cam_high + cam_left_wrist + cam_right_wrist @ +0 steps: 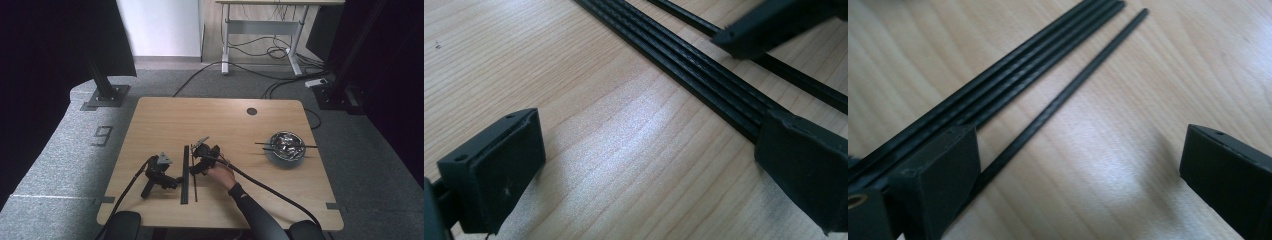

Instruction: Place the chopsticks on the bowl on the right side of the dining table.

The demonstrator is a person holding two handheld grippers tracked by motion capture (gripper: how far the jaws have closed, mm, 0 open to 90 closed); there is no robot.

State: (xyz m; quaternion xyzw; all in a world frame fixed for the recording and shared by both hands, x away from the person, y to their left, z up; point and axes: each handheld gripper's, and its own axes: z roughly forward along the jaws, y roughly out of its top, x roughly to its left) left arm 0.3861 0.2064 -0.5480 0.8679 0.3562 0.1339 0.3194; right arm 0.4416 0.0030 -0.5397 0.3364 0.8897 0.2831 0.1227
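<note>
Bundle of black chopsticks [185, 175] is laid on wooden table [160, 120], one single chopstick [194, 182] just beside. Left gripper [176, 181] and right gripper [194, 170] are spread wide, nothing being pinched.

The high view looks down on the whole table [165, 112] — both gripper views sit close above the black strips [684, 60], which all three share.
</note>
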